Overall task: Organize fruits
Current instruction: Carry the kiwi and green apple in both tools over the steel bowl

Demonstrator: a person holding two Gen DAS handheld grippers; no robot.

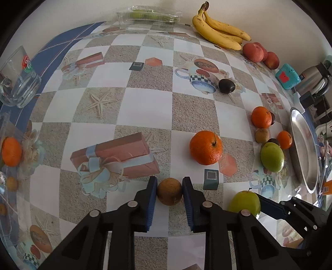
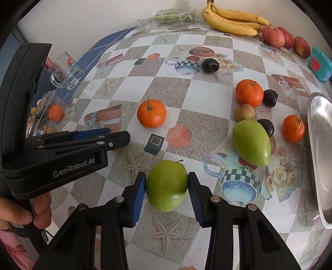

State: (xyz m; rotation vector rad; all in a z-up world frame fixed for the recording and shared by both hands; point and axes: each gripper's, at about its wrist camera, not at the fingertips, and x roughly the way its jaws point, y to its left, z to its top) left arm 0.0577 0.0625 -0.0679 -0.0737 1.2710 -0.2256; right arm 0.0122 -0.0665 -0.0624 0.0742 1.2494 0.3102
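Left hand-held gripper: blue pads pressed on either side of a small brown fruit; clamped on it. Seen from the right wrist camera, this gripper lies nearly level, fingers pointing right; the fruit is hidden there.
Small brown fruit: roundish, no clear long axis; sits low over the desk, whether touching it I cannot tell.
Right hand-held gripper: pads closed against both flanks of a green apple-like fruit.
Green apple-like fruit: stem end points up and away from the camera, slightly right; body slightly taller than wide. Contact with the desk cannot be told.
Elongated green fruit: lies on the desk right of centre, long axis running from upper left to lower right, narrower end at lower right.
Nearest orange: alone near the middle of the desk, stem up.
Right cluster: two more oranges, a second brown fruit and dark plums, close together, beside the metal tray.
Far edge: bananas, tips pointing right, stems left; red peaches just right of them.
Lone dark plum: on the printed teapot, apart from the rest.
Left edge: glass mug on its side.
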